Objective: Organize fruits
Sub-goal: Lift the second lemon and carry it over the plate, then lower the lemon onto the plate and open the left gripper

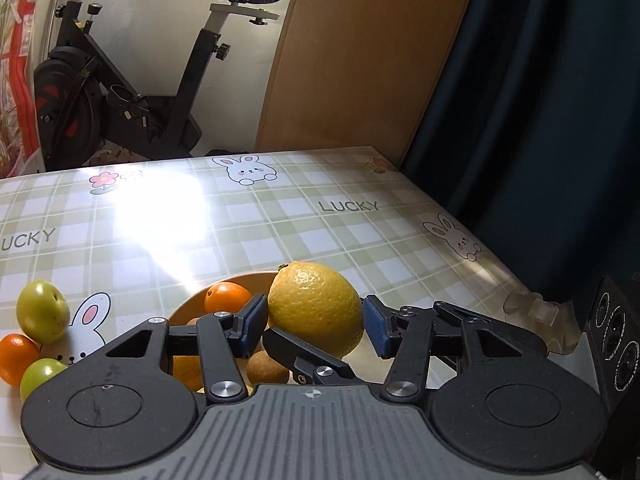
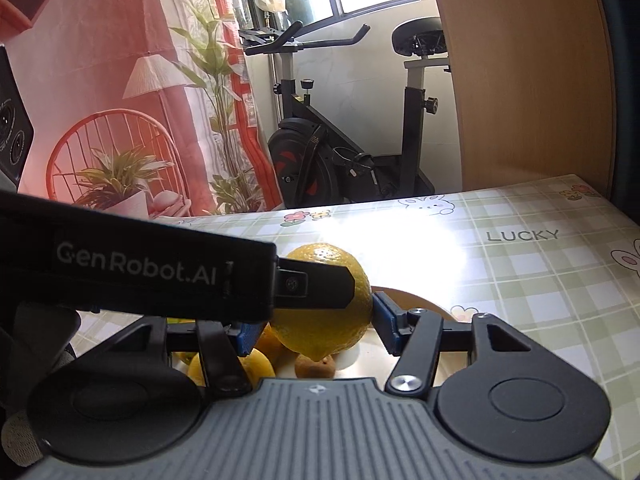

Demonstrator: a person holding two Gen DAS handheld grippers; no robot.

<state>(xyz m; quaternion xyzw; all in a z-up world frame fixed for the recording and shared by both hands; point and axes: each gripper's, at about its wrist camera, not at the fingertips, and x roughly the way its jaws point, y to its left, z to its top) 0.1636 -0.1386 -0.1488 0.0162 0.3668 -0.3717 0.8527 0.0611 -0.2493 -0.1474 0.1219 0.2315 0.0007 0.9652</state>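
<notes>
A big yellow lemon (image 1: 316, 308) hangs above a tan bowl (image 1: 192, 304), and both grippers grip it. My left gripper (image 1: 316, 322) is shut on it, its blue pads (image 1: 378, 326) pressing the lemon's two sides. In the right wrist view the same lemon (image 2: 324, 328) sits between the pads of my right gripper (image 2: 316, 330), also shut on it. A black finger of the right gripper (image 1: 304, 354) crosses under the lemon, and a left gripper finger (image 2: 316, 284) lies across its top. The bowl holds an orange (image 1: 226, 296) and a small brown fruit (image 1: 266, 368).
On the checked tablecloth (image 1: 320, 220), left of the bowl, lie two green fruits (image 1: 42, 310) and an orange (image 1: 16, 356). A crumpled clear wrapper (image 1: 532, 308) sits near the table's right edge. An exercise bike (image 1: 132, 80) and a wooden panel (image 1: 360, 60) stand behind the table.
</notes>
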